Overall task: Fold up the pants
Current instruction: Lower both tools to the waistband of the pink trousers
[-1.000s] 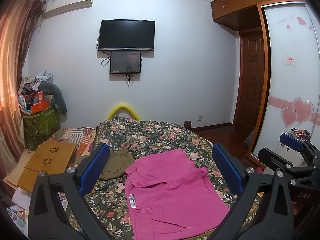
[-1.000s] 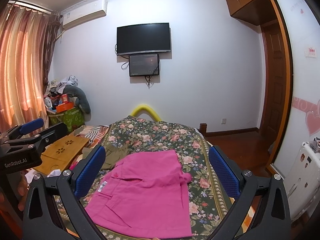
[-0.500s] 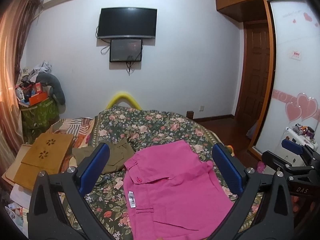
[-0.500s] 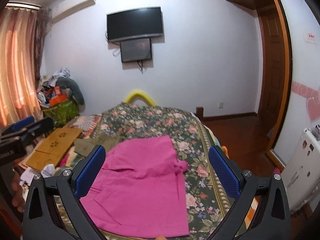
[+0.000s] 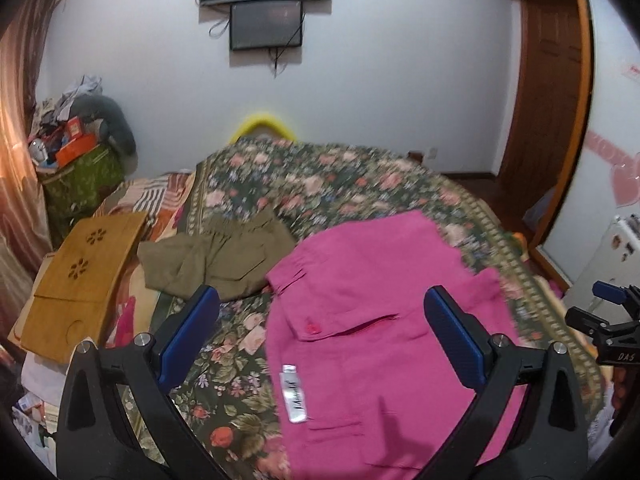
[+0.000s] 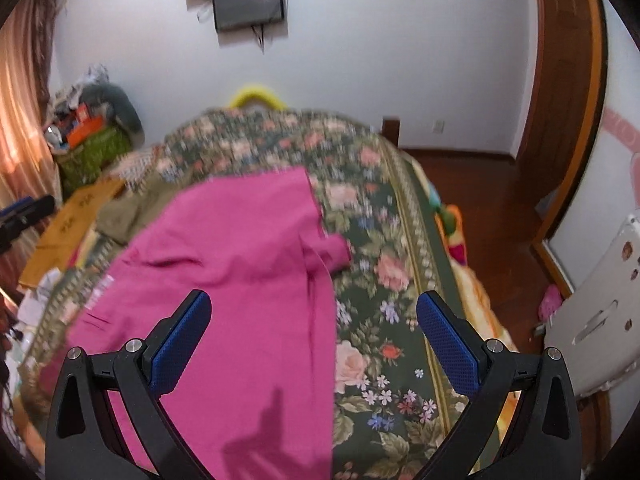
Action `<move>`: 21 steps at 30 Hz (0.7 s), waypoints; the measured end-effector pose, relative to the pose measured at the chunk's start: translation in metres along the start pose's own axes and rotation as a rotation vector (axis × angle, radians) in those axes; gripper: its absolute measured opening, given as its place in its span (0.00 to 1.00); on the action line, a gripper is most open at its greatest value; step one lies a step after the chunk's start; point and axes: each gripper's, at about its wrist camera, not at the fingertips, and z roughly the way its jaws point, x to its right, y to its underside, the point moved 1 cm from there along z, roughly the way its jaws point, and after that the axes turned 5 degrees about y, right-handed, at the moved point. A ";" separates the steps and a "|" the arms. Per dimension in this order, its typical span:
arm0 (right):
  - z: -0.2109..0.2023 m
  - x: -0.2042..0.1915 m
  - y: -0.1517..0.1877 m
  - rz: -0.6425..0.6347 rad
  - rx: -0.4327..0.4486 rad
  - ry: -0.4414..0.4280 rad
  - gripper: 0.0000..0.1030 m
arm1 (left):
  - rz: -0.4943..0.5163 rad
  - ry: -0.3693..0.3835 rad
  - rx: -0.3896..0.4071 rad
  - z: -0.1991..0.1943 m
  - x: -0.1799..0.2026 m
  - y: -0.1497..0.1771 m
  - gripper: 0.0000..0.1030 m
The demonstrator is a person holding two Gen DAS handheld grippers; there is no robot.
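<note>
Pink pants (image 5: 384,320) lie spread flat on the floral bedspread (image 5: 320,184), with a white label near the waist. They also show in the right wrist view (image 6: 240,264). My left gripper (image 5: 320,340) is open and empty, hovering above the pants' left part. My right gripper (image 6: 312,340) is open and empty, above the pants' right edge. The right gripper also shows at the right edge of the left wrist view (image 5: 616,320).
Olive-brown folded pants (image 5: 216,256) lie left of the pink ones. A wooden lap tray (image 5: 80,272) sits at the bed's left side. A cluttered green bin (image 5: 80,176) stands in the corner. A white appliance (image 6: 592,312) and wood floor (image 6: 492,208) are to the right.
Both grippers have tilted downward and moved closer to the bed, so the pink pants fill more of each view. Both stayed open.
</note>
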 end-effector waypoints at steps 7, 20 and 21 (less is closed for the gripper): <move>0.067 0.006 0.010 -0.001 -0.160 -0.074 0.84 | 0.033 0.013 -0.223 0.068 -0.019 0.023 1.00; 0.126 -0.015 0.009 -0.094 -0.256 -0.152 0.38 | 0.028 0.155 -0.491 0.126 -0.028 0.061 0.45; 0.128 -0.015 0.008 -0.103 -0.250 -0.151 0.34 | 0.033 0.162 -0.488 0.127 -0.027 0.063 0.45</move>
